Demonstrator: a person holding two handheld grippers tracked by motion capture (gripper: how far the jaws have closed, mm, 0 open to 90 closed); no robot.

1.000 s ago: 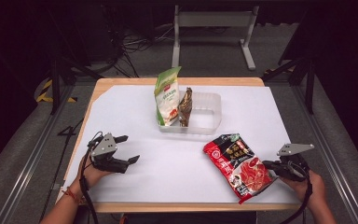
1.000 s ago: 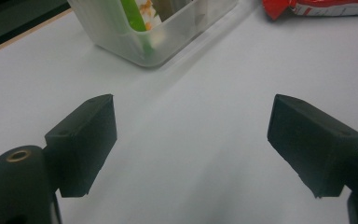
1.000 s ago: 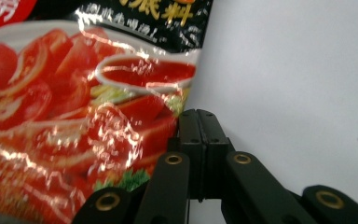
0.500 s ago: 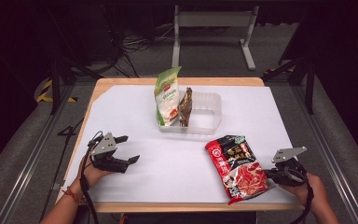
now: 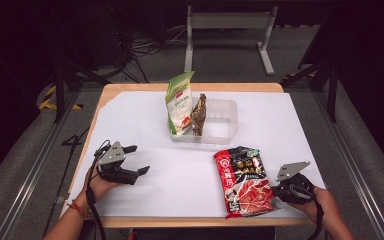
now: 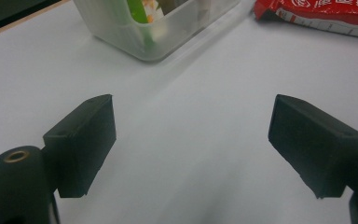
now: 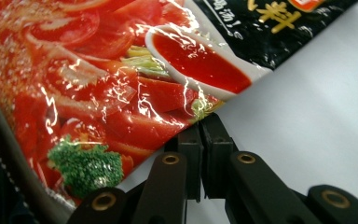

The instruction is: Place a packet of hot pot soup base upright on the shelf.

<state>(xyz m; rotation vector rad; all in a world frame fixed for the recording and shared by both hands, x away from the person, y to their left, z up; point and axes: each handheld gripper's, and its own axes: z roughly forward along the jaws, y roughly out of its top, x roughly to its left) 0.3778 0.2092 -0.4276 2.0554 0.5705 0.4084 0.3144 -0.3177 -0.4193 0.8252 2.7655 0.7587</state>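
A red hot-pot soup packet (image 5: 242,180) lies flat near the table's front right, and its glossy print (image 7: 121,70) looms in the right gripper view. My right gripper (image 5: 275,189) is at the packet's right edge. Its jaws (image 7: 204,123) are pinched on the packet's seam, though they have just eased apart a hair. My left gripper (image 5: 139,160) rests at the front left, open with nothing between its pads (image 6: 191,140). A green pouch (image 5: 180,102) and a brown packet (image 5: 198,114) stand in the left end of a clear plastic tub (image 5: 227,107).
White paper (image 5: 180,185) covers the wooden table. The tub (image 6: 135,37) sits at mid-back, with bare paper between it and the left gripper. The red packet's corner (image 6: 321,14) lies to the tub's right. A metal stand (image 5: 227,22) and cables are on the floor behind.
My right gripper has shifted left along the front edge, and the red packet has turned with it to lie more upright and closer to the front. The left gripper has stayed put.
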